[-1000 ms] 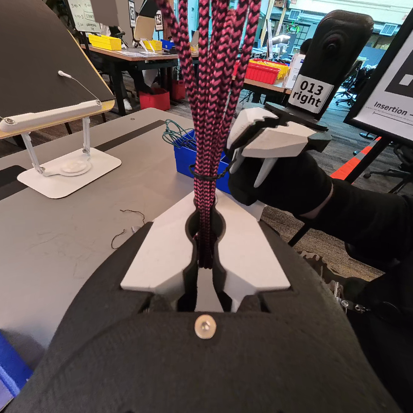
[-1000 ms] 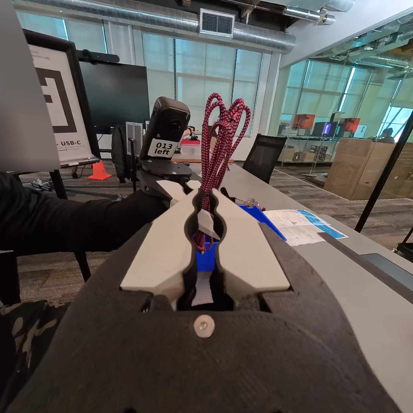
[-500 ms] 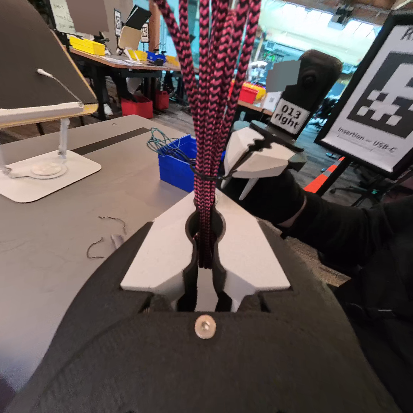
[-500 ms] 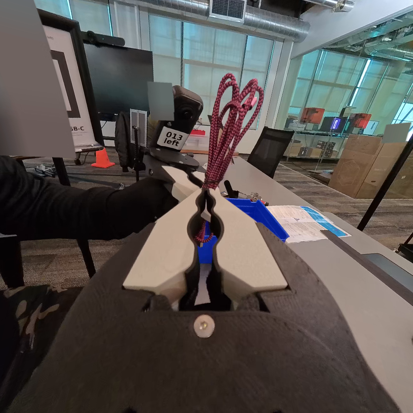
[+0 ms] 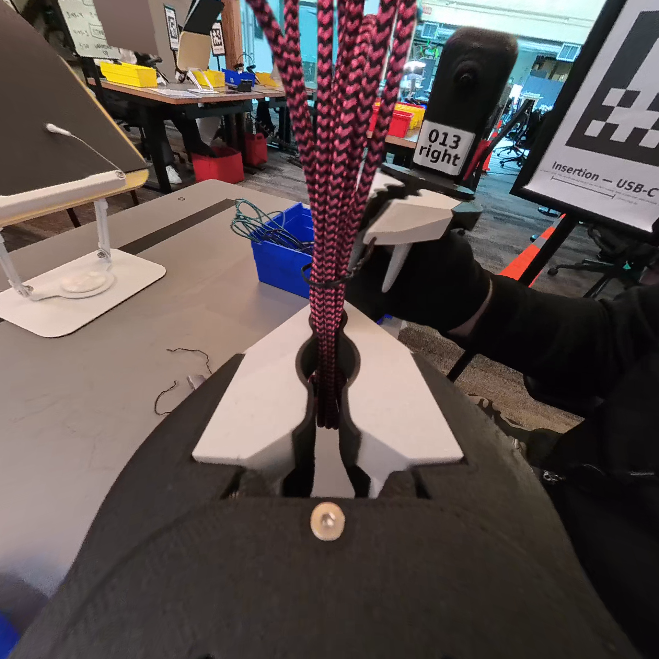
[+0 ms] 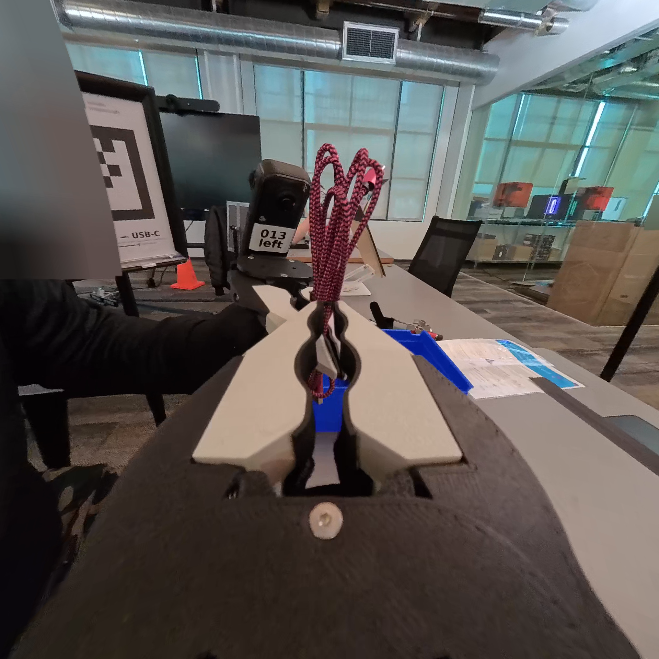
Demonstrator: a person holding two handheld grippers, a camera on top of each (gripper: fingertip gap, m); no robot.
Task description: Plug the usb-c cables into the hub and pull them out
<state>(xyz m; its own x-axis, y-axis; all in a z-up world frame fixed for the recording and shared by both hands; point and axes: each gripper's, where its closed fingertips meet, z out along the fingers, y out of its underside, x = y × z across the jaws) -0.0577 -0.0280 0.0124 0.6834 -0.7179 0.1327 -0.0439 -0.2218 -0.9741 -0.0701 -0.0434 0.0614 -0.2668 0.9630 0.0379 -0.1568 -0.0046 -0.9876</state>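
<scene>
While the left gripper [image 5: 328,322] squeezes the pink-and-black braided cable bundle [image 5: 330,149], the right gripper [image 5: 371,228] pinches its thin black twist tie [image 5: 342,280]; a white lettered tag [image 5: 442,149] sits on its camera, a blue plastic bin [image 5: 281,255] behind.

From the right view, the right gripper [image 6: 326,310] is clamped at the bundle [image 6: 335,228]; beside lie paper sheets [image 6: 499,367].

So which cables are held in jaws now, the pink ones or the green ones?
The pink-and-black braided cables, clamped in the left gripper; the right gripper pinches their black tie. The green cables lie in the blue bin.
</scene>
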